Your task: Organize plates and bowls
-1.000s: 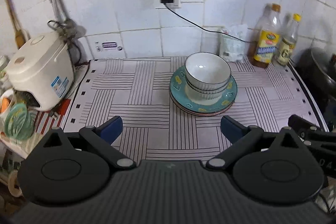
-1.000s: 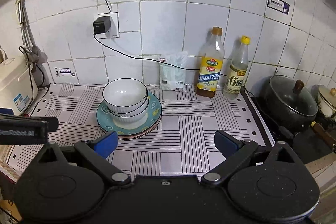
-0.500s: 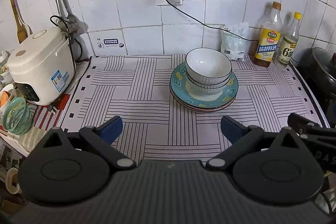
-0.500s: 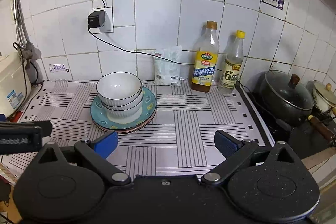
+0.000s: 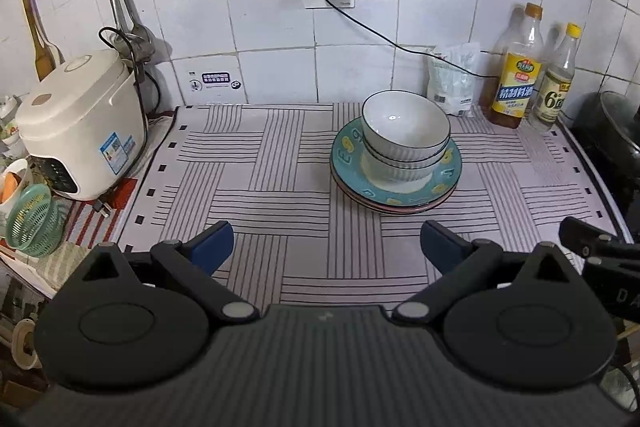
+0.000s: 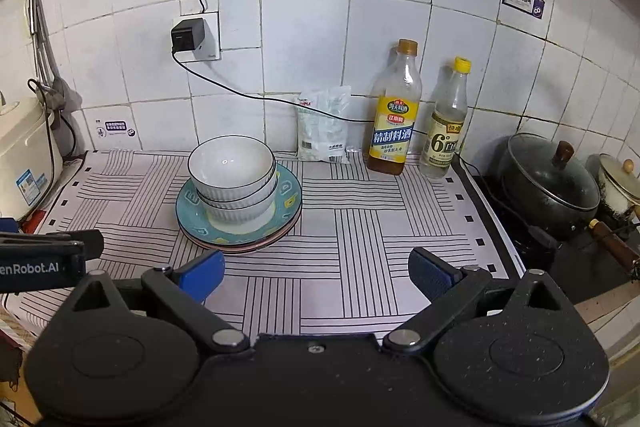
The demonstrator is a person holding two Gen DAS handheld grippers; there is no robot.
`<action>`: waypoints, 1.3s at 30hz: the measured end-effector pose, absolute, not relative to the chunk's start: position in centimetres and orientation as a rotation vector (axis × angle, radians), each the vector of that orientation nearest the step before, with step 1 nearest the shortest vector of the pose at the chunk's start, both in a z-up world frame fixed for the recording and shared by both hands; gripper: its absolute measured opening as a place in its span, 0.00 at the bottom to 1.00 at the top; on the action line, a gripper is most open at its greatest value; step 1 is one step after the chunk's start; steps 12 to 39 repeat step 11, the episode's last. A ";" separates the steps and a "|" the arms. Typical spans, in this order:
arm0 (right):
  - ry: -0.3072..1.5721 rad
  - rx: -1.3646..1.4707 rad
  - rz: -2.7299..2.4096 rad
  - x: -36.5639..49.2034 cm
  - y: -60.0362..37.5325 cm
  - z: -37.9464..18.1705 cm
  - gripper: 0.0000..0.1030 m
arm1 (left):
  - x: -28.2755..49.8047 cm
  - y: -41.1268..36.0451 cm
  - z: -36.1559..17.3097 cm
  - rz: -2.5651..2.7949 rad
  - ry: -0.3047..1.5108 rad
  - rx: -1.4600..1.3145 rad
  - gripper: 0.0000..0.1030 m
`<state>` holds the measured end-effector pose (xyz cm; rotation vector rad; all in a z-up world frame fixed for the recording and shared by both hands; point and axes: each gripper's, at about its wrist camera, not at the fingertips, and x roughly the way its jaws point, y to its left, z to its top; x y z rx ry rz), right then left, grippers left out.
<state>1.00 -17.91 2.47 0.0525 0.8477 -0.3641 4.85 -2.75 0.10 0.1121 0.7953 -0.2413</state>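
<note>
The left gripper [image 5: 327, 247] was held low and level, its two blue-tipped fingers [image 5: 212, 245] spread wide with nothing between them. The right gripper [image 6: 316, 273] sat in the same pose, fingers [image 6: 430, 273] wide apart and empty. Each showed at the edge of the other's view, so the two were side by side, apart.

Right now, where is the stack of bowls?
The stack of bowls sits on the teal plate on the striped mat, right of centre in the left wrist view, before the white bag.
</note>
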 end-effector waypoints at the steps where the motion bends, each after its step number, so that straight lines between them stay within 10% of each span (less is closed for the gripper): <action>1: 0.849 0.055 -0.364 1.0 -18.0 2.4 0.97 | 4.9 -2.7 0.1 -0.237 0.795 0.115 0.98; 39: 0.858 0.048 -0.384 1.1 -18.3 2.2 0.97 | 5.3 -3.0 -0.2 -0.231 0.827 0.117 1.00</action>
